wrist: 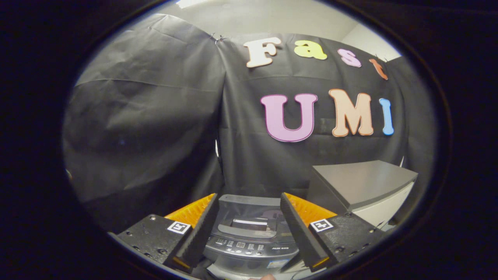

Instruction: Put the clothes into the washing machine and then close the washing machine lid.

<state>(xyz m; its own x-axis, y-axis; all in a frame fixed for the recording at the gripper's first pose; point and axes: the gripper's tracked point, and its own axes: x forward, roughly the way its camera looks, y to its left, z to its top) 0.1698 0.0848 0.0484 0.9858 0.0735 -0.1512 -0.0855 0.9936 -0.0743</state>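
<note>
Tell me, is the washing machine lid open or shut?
Shut: the lid lies flat on the washing machine, seen between the open gripper fingers.

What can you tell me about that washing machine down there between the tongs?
The washing machine is a small, dark grey top-loader that looks like plastic. Its tinted lid lies flat and closed, with a bar handle near the front. Below that runs a control panel with rows of small buttons. It stands before the black cloth wall, left of a grey box, framed by the open tongs, which hold nothing.
</note>
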